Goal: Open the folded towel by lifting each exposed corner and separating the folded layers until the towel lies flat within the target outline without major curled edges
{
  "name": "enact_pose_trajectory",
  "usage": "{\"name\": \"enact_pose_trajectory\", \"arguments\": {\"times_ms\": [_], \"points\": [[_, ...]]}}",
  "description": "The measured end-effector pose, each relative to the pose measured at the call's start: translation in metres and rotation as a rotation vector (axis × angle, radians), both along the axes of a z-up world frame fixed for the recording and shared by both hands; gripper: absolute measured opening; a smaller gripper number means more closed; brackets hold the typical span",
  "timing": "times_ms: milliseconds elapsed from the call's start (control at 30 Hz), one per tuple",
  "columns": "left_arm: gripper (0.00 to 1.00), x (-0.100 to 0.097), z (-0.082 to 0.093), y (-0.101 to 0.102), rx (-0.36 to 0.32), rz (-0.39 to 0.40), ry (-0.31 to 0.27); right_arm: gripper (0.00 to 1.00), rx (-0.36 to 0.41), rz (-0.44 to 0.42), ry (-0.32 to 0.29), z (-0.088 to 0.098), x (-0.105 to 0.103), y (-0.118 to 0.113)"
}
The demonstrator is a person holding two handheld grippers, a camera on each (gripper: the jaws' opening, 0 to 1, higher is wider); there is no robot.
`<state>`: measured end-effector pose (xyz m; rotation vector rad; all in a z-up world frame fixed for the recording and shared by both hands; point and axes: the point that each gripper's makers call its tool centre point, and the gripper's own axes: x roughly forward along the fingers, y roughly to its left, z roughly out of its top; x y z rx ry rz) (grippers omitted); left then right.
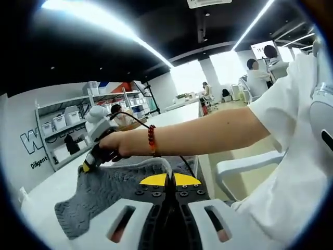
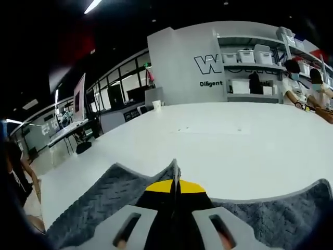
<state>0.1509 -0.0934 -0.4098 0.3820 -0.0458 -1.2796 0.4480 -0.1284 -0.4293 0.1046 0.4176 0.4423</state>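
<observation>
In the left gripper view, the left gripper [image 1: 167, 183] has its jaws closed together, yellow tips meeting, w/ an edge of the grey towel [image 1: 112, 192] pinched between them; a thin pale fold of fabric rises right at the tip line. The towel spreads from the jaws toward the left and away, lying on the white table [image 1: 49, 190], its surface textured w/ a wavy pattern. One lobe of the towel hangs down at the lower left, near the table edge.

Beyond it, the right gripper [image 1: 89, 165] comes in, held by a person's hand [image 1: 112, 146]; its yellow tip touches the far edge of the towel. The wrist wears a red bead bracelet [image 1: 152, 139].

In the right gripper view, the right gripper [image 2: 175, 188] also has its jaws pressed shut, and the grey towel [image 2: 104, 200] is caught between them: a peak of fabric stands up exactly at the jaw line. The towel slopes down on both sides of the jaws, left and right, over the white table [image 2: 223, 140]. Shelves w/ white storage boxes [image 2: 245, 56] stand against the far wall.
</observation>
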Motion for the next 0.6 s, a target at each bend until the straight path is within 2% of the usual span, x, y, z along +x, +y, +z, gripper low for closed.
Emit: {"name": "enact_pose_trajectory", "arguments": {"times_ms": [100,267,467,600], "points": [[0.0,-0.003,0.0,0.002,0.018,0.0,-0.022,0.0,0.001,0.002,-0.009,0.007,0.0,0.003],[0.0,-0.003,0.01,0.01,-0.007,0.01,-0.03,0.0,-0.008,-0.006,-0.016,0.011,-0.003,0.004],[0.0,-0.003,0.012,0.018,-0.036,0.007,-0.007,0.0,0.002,0.0,-0.02,0.018,-0.004,0.008],[0.0,-0.005,0.02,0.027,-0.074,0.02,-0.013,0.0,0.0,0.009,-0.031,0.022,-0.005,0.014]]}}
